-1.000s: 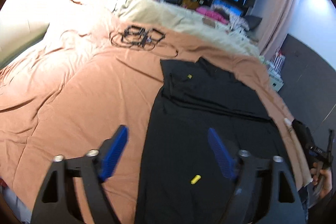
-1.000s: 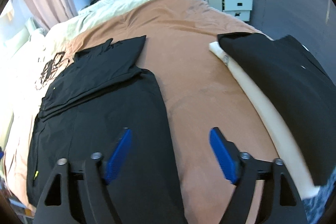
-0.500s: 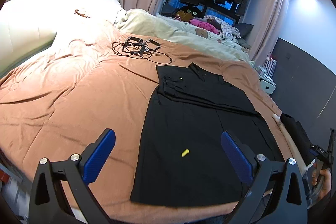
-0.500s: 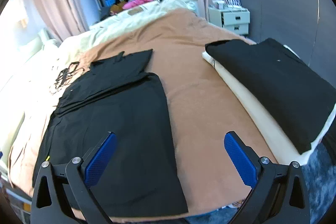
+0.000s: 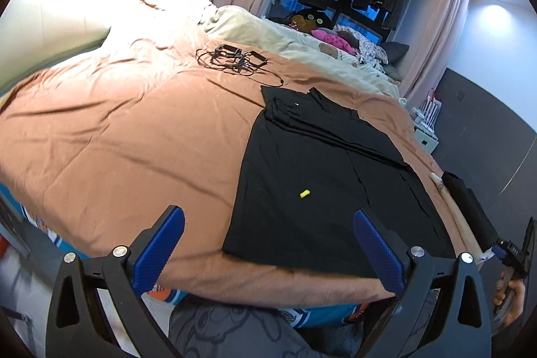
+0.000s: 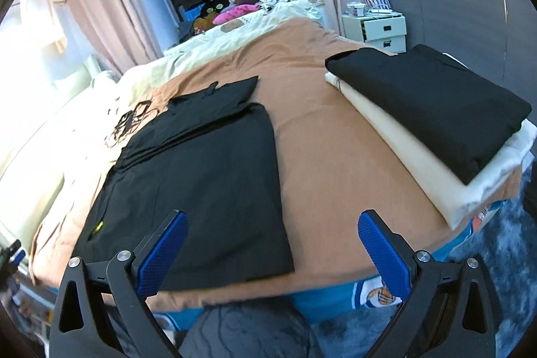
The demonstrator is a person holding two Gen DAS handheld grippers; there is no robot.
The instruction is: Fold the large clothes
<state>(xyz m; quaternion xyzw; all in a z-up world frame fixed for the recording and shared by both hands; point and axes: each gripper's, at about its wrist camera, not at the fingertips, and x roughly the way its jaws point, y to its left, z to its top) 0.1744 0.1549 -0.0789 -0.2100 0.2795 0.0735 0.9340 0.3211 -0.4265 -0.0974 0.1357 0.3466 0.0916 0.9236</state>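
Note:
A large black garment (image 5: 322,176) lies flat on the brown bedspread (image 5: 134,136), its sides folded inward into a long rectangle, with a small yellow tag (image 5: 304,193) on it. It also shows in the right wrist view (image 6: 201,176). My left gripper (image 5: 268,247) is open and empty, held back above the bed's near edge, off the garment. My right gripper (image 6: 272,247) is open and empty, also behind the near edge. The right gripper's hand shows at the far right of the left wrist view (image 5: 510,267).
A folded black garment (image 6: 433,99) lies on a cream folded one (image 6: 433,180) at the bed's right corner. Black cables (image 5: 235,59) lie on the bedspread beyond the garment. A white nightstand (image 6: 379,29) stands by the grey wall. My knees (image 6: 245,327) are below the grippers.
Both grippers have pulled back and up from the garment to beyond the bed's near edge, and their jaws have opened wider. The garment stays flat on the bed.

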